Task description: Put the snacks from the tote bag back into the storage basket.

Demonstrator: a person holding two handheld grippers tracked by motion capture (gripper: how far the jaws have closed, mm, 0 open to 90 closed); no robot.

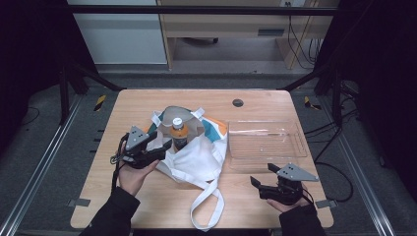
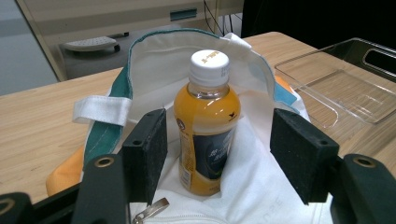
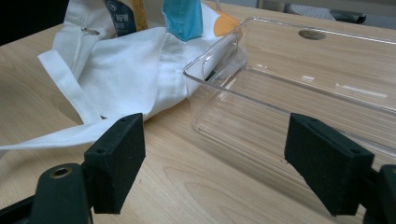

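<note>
High view looks down on a light wooden bench [image 1: 147, 196] where a white cloth tote bag with teal and orange patches [image 1: 196, 160] lies open. A plastic bottle of orange juice with a white cap [image 1: 179, 132] stands upright inside the bag's mouth. At the bag's left edge, the left tool [image 1: 164, 147] is spread wide; in the left gripper view its black pads [image 2: 145, 149] flank the bottle on either side without touching it. Just right of the bag sits a clear plastic rectangular tray [image 1: 295, 147], one corner touching the cloth. Near the bench's front edge, below the tray, the right tool [image 1: 259, 176] is held spread, pinching nothing.
</note>
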